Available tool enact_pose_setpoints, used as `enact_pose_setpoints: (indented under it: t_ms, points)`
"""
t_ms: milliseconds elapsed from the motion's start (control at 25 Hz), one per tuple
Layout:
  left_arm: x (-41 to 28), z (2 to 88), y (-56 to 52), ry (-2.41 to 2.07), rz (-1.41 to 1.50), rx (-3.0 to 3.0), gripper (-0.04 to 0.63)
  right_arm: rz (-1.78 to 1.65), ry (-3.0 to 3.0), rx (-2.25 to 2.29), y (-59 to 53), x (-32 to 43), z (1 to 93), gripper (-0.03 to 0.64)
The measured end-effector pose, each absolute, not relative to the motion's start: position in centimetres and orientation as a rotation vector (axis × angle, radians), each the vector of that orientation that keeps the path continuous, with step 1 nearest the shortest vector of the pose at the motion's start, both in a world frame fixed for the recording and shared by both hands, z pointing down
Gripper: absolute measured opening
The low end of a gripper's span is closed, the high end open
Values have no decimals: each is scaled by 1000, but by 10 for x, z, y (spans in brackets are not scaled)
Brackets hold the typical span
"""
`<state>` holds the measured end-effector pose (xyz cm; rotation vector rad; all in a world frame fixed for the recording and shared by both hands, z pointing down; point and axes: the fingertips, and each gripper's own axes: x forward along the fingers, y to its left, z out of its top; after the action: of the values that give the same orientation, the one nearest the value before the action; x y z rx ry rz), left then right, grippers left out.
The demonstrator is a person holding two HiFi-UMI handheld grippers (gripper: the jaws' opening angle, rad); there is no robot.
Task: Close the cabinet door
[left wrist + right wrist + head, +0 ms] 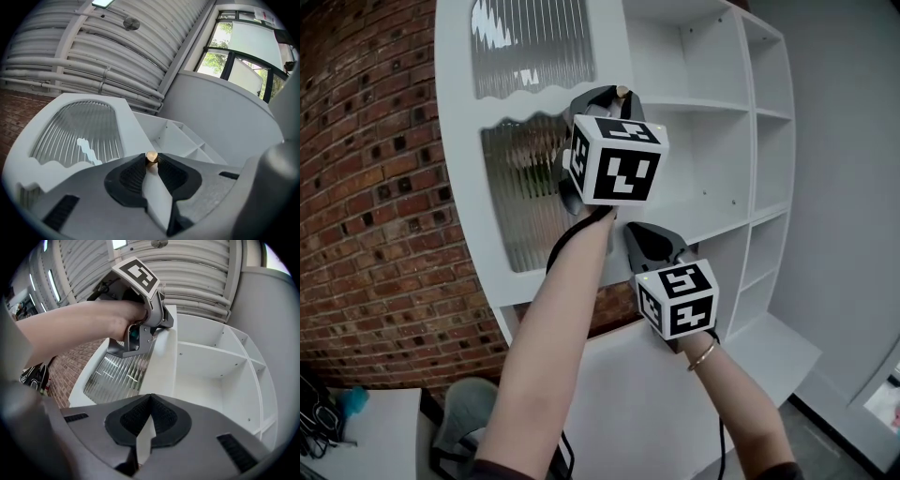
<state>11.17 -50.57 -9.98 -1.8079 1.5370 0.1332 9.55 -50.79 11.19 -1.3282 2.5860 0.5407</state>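
Note:
The white cabinet door [461,141], with ribbed glass panels [520,192], stands open in front of the white shelves [712,159]. A small gold knob [151,157] sits at the door's edge, and my left gripper [151,162] is shut on it. The head view shows that gripper [617,97] high on the door's right edge, its marker cube facing me. My right gripper [636,231] hangs just below it, close to the door's edge. In its own view the right gripper [149,398] is shut with nothing between the pads, and the left gripper [161,322] shows above the door [157,366].
A brick wall [366,187] runs behind the door on the left. A grey wall [844,169] borders the shelves on the right. Low on the left are a grey seat [469,412] and a white tabletop [366,431]. Ceiling pipes [70,61] run overhead.

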Motion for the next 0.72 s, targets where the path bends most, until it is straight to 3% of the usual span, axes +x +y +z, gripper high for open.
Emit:
enact_pose_setpoints:
  t_ms: [720]
  points:
    - [98,-99,-542,1617,44,-1793,78,452,2579,-1331,-545,80,112,0]
